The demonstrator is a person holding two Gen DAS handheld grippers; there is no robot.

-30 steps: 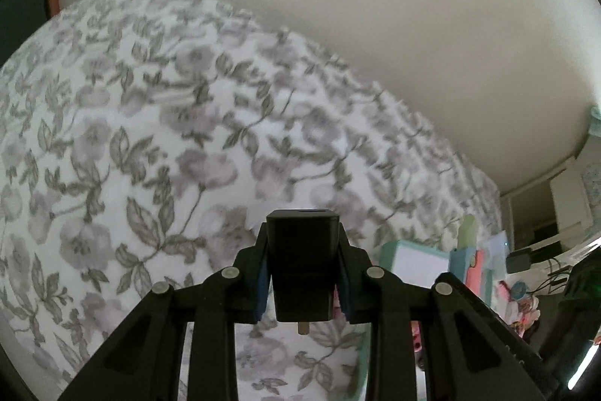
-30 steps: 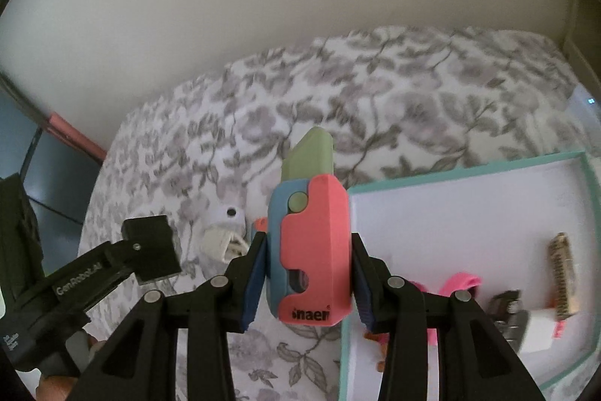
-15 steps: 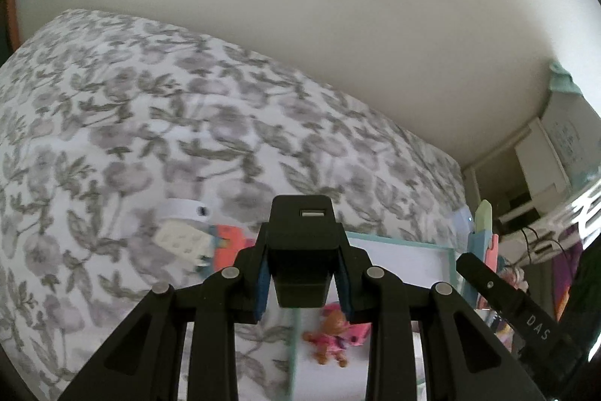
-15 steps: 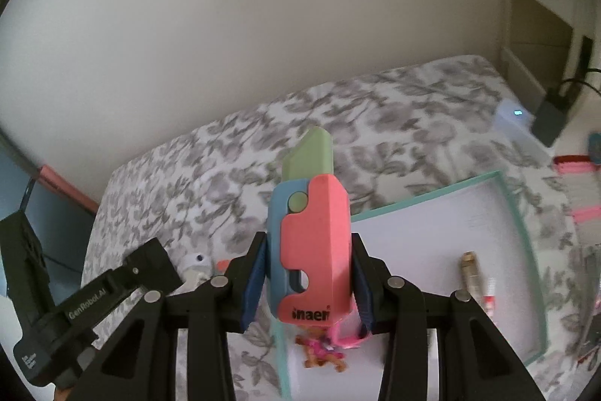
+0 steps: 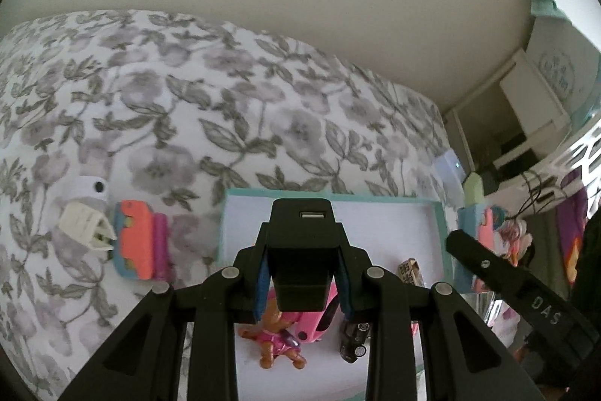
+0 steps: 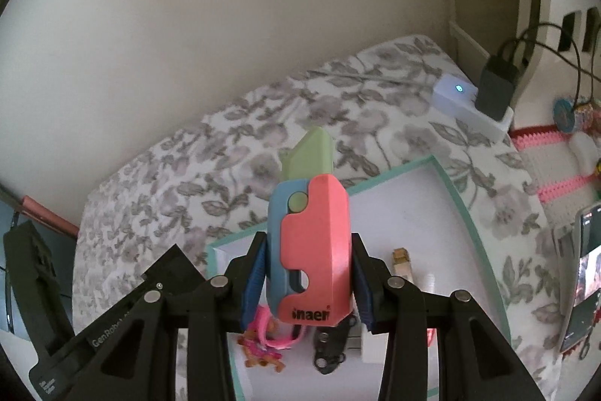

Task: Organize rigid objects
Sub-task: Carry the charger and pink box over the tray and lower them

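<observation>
My left gripper (image 5: 302,282) is shut on a black USB charger (image 5: 301,252) and holds it above the near part of a white tray with a teal rim (image 5: 338,195). My right gripper (image 6: 308,282) is shut on a coral, blue and green toy knife (image 6: 310,250), held above the same tray (image 6: 443,175). A small dog figure (image 5: 280,341), a pink toy (image 5: 323,316) and a black toy car (image 5: 355,339) lie in the tray. The right gripper with its toy knife shows at the right edge of the left wrist view (image 5: 475,213).
On the floral bedsheet (image 5: 225,108) left of the tray lie a white plug (image 5: 84,226) and a coral-and-blue toy (image 5: 139,245). A white power strip with a black adapter (image 6: 473,106) sits at the bed's far right corner. A phone (image 6: 580,273) lies at the right.
Both grippers have swung to the right and moved over the tray with their objects still held. The tray's toys have come into view under both.
</observation>
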